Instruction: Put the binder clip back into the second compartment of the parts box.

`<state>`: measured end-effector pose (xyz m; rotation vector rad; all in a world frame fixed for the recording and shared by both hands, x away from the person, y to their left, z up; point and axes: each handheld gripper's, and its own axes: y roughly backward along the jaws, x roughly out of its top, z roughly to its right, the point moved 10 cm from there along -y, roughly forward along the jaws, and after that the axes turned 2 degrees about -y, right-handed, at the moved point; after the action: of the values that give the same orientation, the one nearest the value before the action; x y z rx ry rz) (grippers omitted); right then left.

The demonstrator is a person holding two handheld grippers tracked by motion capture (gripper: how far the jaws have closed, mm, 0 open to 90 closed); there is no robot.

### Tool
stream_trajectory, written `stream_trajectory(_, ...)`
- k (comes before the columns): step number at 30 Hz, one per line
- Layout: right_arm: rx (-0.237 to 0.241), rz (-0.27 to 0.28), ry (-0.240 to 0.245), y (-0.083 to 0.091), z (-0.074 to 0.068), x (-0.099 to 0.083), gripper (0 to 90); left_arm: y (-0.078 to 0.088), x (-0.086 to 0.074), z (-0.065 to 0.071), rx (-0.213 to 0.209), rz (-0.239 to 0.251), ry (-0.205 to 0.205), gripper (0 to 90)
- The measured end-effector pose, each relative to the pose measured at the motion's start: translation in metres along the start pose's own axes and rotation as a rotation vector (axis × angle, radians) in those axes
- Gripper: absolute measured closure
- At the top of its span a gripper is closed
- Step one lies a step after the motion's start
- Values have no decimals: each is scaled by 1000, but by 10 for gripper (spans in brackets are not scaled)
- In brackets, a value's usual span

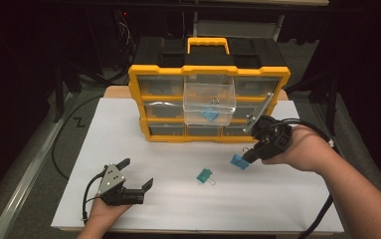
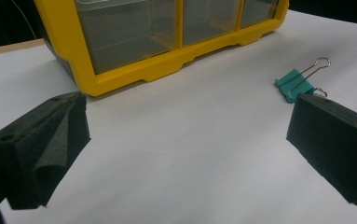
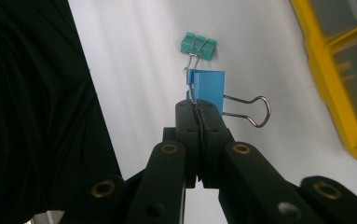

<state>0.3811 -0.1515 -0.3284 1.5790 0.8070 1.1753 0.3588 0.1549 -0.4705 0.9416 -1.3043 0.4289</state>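
My right gripper (image 1: 248, 157) is shut on a blue binder clip (image 1: 238, 162), held just above the white table right of centre; the right gripper view shows the jaws (image 3: 195, 109) pinched on the blue binder clip (image 3: 209, 87) with one wire handle sticking out. A teal binder clip (image 1: 204, 176) lies on the table in the middle, the same teal binder clip (image 2: 295, 84) lying beyond my left gripper's right pad. My left gripper (image 1: 137, 173) rests open near the front left, nothing between its pads (image 2: 45, 144).
A yellow and black drawer organiser (image 1: 208, 102) stands at the back of the white table top (image 1: 128, 149). Its clear middle drawer (image 1: 209, 103) is pulled out and holds a blue item (image 1: 209, 115). Cables trail off both sides.
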Motion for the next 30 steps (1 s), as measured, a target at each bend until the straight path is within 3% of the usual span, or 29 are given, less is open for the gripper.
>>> stream_trajectory(6,-17,4,17,19,0,11,900,0,0,-1,3,5,3,3)
stream_trajectory(17,-7,6,40,51,-1,27,900,2,2,-2,5,19,2,3)
stream_trajectory(30,-60,14,52,89,3,40,900,3,3,-2,-1,23,3,3)
